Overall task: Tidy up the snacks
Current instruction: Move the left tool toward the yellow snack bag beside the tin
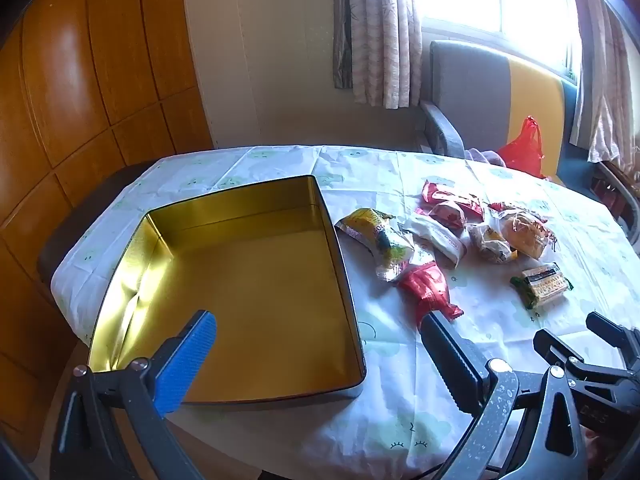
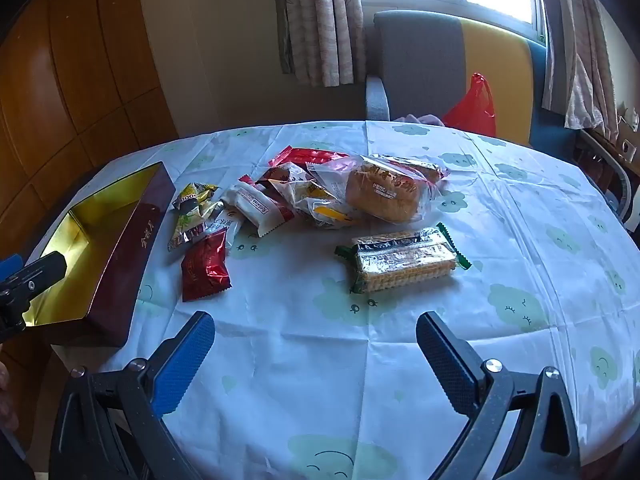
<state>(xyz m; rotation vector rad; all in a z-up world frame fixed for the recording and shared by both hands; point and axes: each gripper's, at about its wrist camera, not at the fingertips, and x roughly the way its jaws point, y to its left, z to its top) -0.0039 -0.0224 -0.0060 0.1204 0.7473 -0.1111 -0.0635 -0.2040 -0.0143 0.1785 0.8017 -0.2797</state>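
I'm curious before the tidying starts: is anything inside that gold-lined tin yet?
No. The tin shows only its bare gold floor and walls. A blue finger of the left gripper hides a small near patch. The snack packets all lie on the tablecloth beside it.

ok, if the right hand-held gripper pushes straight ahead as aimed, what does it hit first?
Probably bare tablecloth: the open right hand-held gripper points down at it. The cracker pack lies further on; depth is unclear.
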